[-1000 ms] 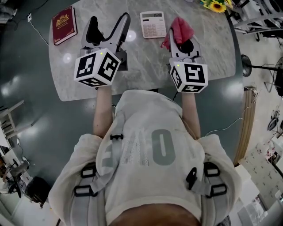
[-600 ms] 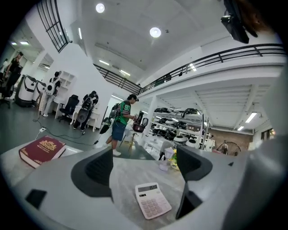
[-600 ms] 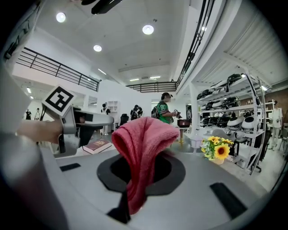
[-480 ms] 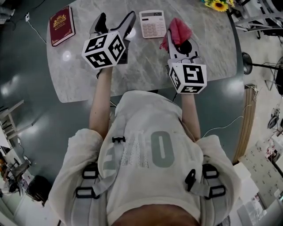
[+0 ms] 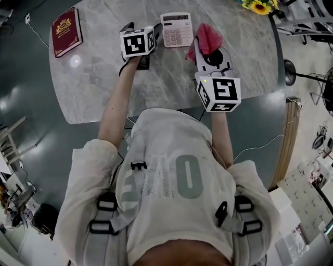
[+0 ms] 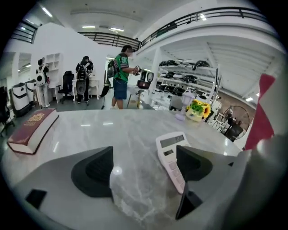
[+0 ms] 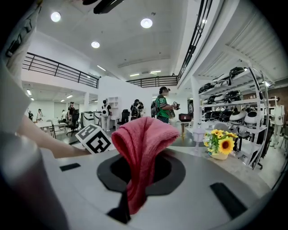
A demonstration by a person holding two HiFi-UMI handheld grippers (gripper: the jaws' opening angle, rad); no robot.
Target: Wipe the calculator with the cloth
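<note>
A white calculator [image 5: 176,29] lies flat on the marble table [image 5: 171,83] near its far edge. My left gripper [image 5: 141,27] is open just left of it, low over the table. In the left gripper view the calculator [image 6: 170,155] lies beside the right jaw, partly between the open jaws [image 6: 145,168]. My right gripper [image 5: 208,51] is shut on a red cloth [image 5: 208,37] and sits to the right of the calculator. In the right gripper view the cloth [image 7: 141,152] stands folded up out of the shut jaws and hides the calculator.
A dark red book [image 5: 65,31] lies at the table's far left, also seen as the book [image 6: 31,130]. A small pot of sunflowers [image 5: 257,6] stands at the far right corner. People stand in the room beyond the table.
My left gripper has moved forward across the table and down beside the calculator. The right gripper with the cloth has edged slightly forward.
</note>
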